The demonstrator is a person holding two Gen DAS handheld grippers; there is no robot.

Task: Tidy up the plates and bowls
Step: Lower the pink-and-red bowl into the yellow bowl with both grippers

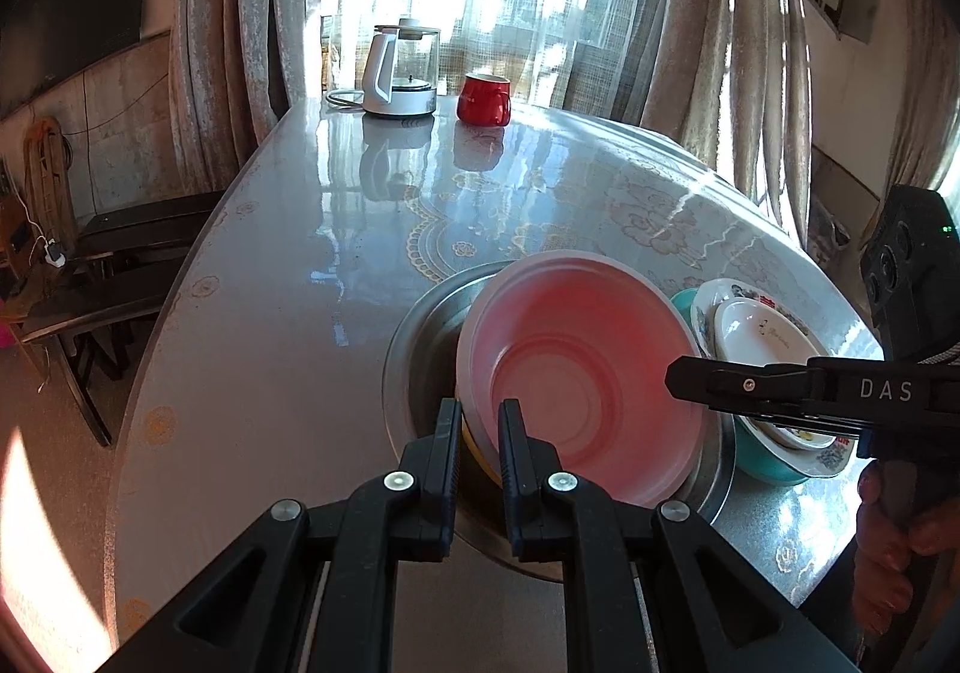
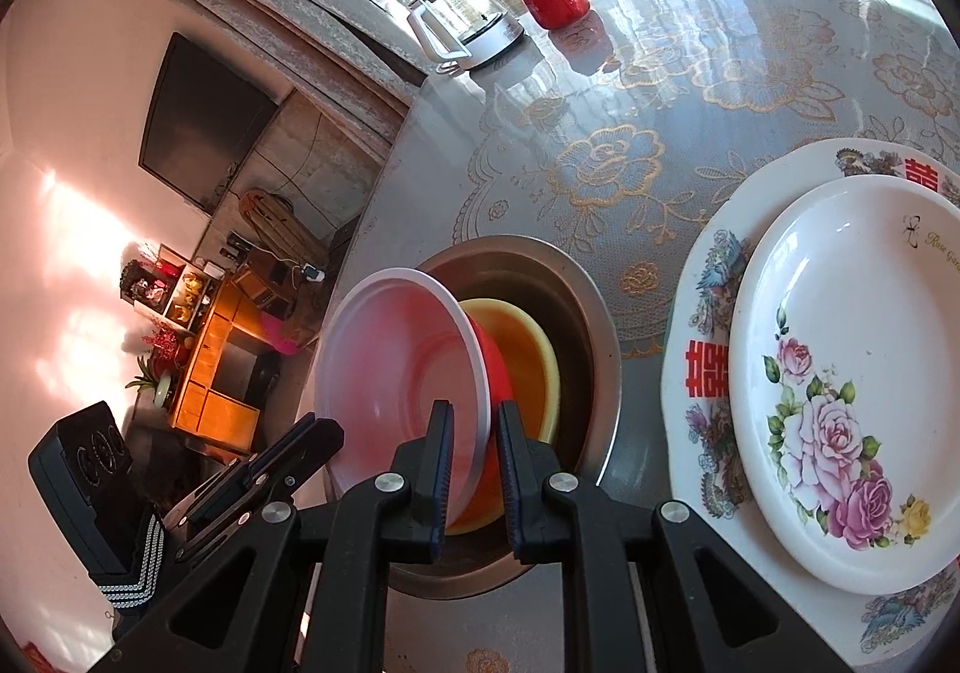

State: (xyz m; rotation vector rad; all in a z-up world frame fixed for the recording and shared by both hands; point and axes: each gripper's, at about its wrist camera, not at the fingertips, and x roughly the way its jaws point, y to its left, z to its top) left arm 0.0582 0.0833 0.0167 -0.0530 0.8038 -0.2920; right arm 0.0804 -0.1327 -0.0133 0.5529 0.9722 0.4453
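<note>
The left claw (image 1: 480, 433) and the right claw (image 2: 474, 433) each pinch an opposite rim of the tilted red bowl (image 1: 576, 367), which leans over the yellow bowl (image 2: 522, 349) in the metal basin (image 2: 576, 307) on the counter (image 1: 270, 313), left of the stacked plates (image 2: 840, 373).

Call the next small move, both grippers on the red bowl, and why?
Probably lower it level, then let go. The red bowl hangs tilted over the yellow bowl in the metal basin, with the left gripper and right gripper each pinching its rim. It isn't seated yet.
</note>
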